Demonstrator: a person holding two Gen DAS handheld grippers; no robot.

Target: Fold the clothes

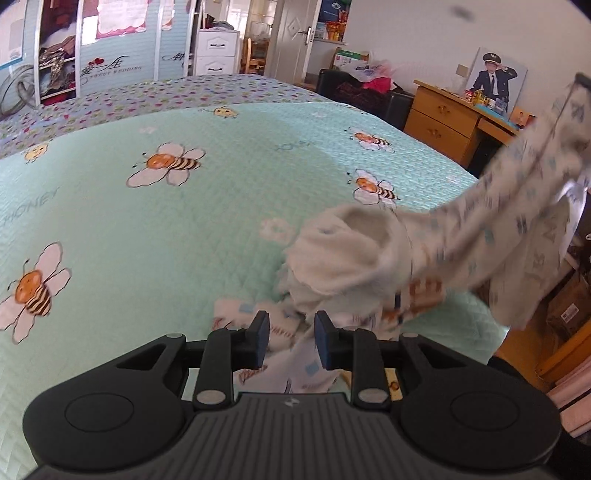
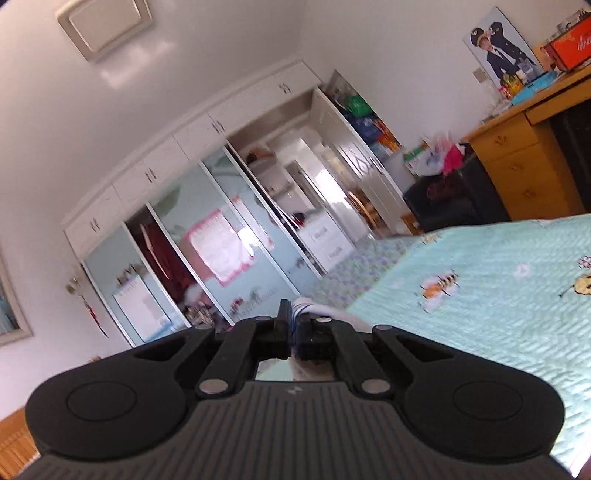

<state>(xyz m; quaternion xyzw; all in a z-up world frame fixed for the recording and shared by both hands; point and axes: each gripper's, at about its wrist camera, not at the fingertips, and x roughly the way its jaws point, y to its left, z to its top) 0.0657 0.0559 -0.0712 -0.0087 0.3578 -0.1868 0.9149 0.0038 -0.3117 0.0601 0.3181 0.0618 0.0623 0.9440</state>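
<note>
While R gripper [image 2: 291, 328] pinches it, pale printed garment [image 1: 461, 236] lifted, blurred

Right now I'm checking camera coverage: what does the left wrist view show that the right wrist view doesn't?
Only the left wrist view shows the printed garment spread out: one end lifted toward the upper right, a cuffed opening sagging, the rest on the bed under the open left tool. Only the right wrist view shows the right tool shut on a bunched edge of that garment, plus the ceiling vent. Both share the bee quilt, the wardrobe and the wooden desk.
</note>
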